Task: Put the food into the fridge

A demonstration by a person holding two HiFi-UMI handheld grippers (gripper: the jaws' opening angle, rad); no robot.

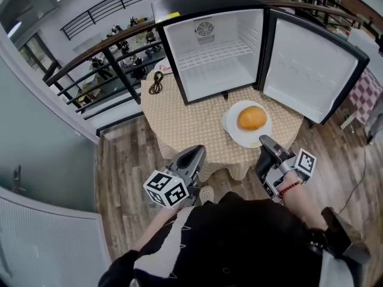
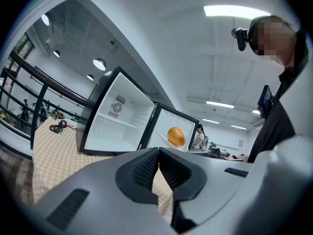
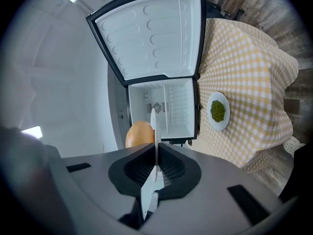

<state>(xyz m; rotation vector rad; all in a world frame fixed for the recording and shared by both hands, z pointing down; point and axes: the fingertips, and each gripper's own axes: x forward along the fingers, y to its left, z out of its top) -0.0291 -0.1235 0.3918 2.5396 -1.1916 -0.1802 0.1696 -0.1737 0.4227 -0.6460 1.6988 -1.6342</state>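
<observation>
Two grippers, both shut. R gripper (image 3: 155,150): jaws clamped on the near rim of the white plate (image 1: 233,130), which shows edge-on btw the pads. L gripper (image 2: 157,153): jaws together, nothing btw them. It sits off to the left by the table's near edge, apart from the plate.

Bun (image 1: 252,118): round, orange-brown, mid-plate, just beyond the R fingertips on the fridge side. No long axis on bun or plate. Plate is over the front-right part of the checked table (image 1: 191,124); can't tell whether it's fully clear of the cloth.

Key relation: mini fridge (image 1: 239,34) lies straight ahead of the R jaws, past the bun. Cavity is empty, w/ a wire shelf (image 1: 215,54) across the upper part. Door (image 1: 311,70) is swung wide to the right, out of the line. R hand has the load and is the nearer one. Judged: push fwd and a bit left, plate level, onto the fridge floor.

In the way: small plate of green food (image 3: 218,96) on the cloth in front of the fridge mouth, seen in R gripper view only. Judged: the carry must pass above or beside it. Black cable (image 1: 157,82) is left of the fridge, well apart. One-rim grip means tilt risk; the bun could roll.
</observation>
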